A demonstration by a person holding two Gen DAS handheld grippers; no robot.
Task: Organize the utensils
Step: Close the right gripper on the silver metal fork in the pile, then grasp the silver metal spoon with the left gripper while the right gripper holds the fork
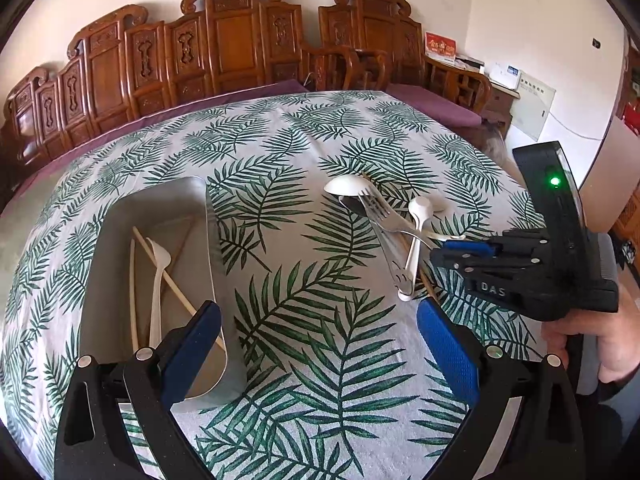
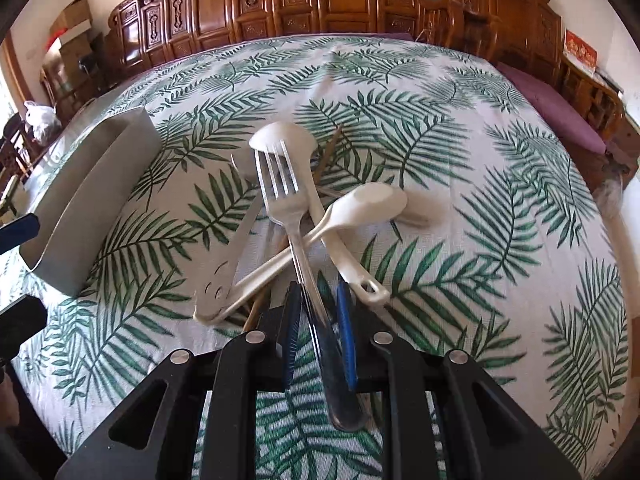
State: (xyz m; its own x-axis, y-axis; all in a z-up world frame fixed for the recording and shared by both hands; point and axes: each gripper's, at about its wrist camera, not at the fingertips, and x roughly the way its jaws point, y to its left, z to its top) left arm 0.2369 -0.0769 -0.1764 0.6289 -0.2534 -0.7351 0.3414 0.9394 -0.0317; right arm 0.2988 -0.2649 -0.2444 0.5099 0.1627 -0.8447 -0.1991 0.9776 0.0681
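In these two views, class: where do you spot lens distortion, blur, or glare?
Left wrist view: fisheye bows the table edge; a green light glares on the right gripper. Right wrist view: the fork handle blurs near the lens; the tray warps.

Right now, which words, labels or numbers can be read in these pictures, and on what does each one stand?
"DAS": on the black body of the right hand-held gripper, letters at the edge, perhaps cut off.
Red box on the wooden furniture: gold characters, too blurred to read.
White papers beside it: print too small.

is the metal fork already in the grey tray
No, the metal fork is clamped in the right hand-held gripper, away from the grey rectangular tray.
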